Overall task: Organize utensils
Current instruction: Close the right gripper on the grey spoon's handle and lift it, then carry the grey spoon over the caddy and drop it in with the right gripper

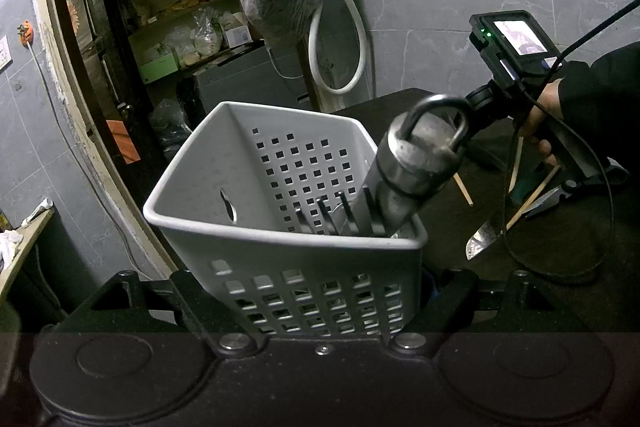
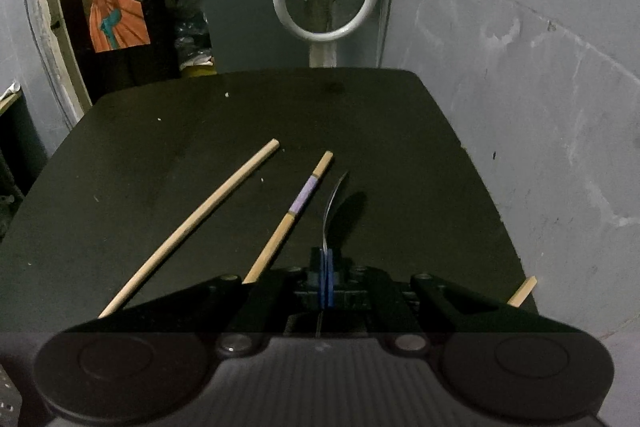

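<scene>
Claws over black table, grey walls

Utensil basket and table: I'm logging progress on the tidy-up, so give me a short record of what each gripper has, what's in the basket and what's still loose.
left gripper: shut on the white basket, held tilted
in basket: metal tool with a ring handle, slotted utensil beside it
right gripper: shut on a spoon, its bowl pointing away
loose on table: plain chopstick, chopstick with purple band, knife, scissors
</scene>
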`<move>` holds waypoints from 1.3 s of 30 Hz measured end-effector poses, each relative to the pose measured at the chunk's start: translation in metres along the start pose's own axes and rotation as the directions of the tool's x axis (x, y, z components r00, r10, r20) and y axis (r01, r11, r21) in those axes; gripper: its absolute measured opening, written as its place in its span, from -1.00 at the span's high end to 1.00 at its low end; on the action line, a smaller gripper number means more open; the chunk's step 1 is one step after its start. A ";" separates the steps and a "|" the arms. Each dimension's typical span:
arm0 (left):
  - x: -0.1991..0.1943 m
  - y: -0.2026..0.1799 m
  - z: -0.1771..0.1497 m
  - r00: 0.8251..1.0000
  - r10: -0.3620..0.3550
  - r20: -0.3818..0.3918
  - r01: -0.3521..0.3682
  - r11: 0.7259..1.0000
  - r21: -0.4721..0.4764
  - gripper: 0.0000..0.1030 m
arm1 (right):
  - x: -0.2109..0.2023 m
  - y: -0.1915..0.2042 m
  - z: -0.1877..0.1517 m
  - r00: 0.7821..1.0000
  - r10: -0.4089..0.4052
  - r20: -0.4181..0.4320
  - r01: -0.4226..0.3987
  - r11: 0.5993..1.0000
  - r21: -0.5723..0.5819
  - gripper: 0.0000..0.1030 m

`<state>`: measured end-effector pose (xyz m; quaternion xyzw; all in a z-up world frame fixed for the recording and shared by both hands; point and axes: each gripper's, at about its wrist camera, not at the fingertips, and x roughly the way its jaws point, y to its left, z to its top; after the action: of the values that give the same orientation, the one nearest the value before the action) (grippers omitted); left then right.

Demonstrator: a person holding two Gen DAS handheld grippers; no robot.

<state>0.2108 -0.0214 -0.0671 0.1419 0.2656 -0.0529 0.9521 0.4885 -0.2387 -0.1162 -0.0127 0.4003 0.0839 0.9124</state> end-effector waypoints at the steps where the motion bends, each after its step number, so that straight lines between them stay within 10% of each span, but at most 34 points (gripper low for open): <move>1: 0.000 0.000 0.000 1.000 0.000 0.000 0.000 1.000 -0.001 -0.65 | 0.001 0.000 0.001 1.000 0.002 -0.001 -0.002 1.000 -0.001 0.95; 9: 0.000 0.000 0.000 1.000 0.001 0.001 -0.001 1.000 0.000 -0.65 | -0.033 -0.011 0.007 0.990 0.083 0.118 -0.098 0.988 0.123 0.97; 15: 0.001 0.001 -0.001 1.000 -0.004 0.005 0.004 1.000 -0.001 -0.63 | -0.093 -0.020 0.014 0.923 0.202 0.327 -0.279 0.938 0.208 0.96; 25: 0.001 0.002 -0.005 1.000 -0.015 0.016 0.015 1.000 0.005 -0.61 | -0.172 -0.014 0.007 0.647 0.450 0.616 -0.670 0.721 0.177 0.96; 30: 0.001 0.001 -0.008 1.000 -0.018 0.023 0.017 1.000 0.013 -0.61 | -0.181 0.026 0.004 0.550 0.546 0.632 -0.751 0.655 0.087 0.96; 34: 0.001 0.001 -0.009 0.999 -0.018 0.028 0.018 1.000 0.015 -0.61 | -0.174 0.057 0.001 0.533 0.599 0.598 -0.764 0.644 0.036 0.96; 39: 0.001 0.000 -0.009 0.999 -0.018 0.030 0.018 1.000 0.017 -0.61 | -0.161 0.083 -0.010 0.568 0.606 0.557 -0.727 0.686 -0.005 0.96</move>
<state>0.2071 -0.0186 -0.0750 0.1465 0.2519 -0.0659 0.9543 0.3605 -0.1812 -0.0010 0.2665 0.1212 0.3782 0.8782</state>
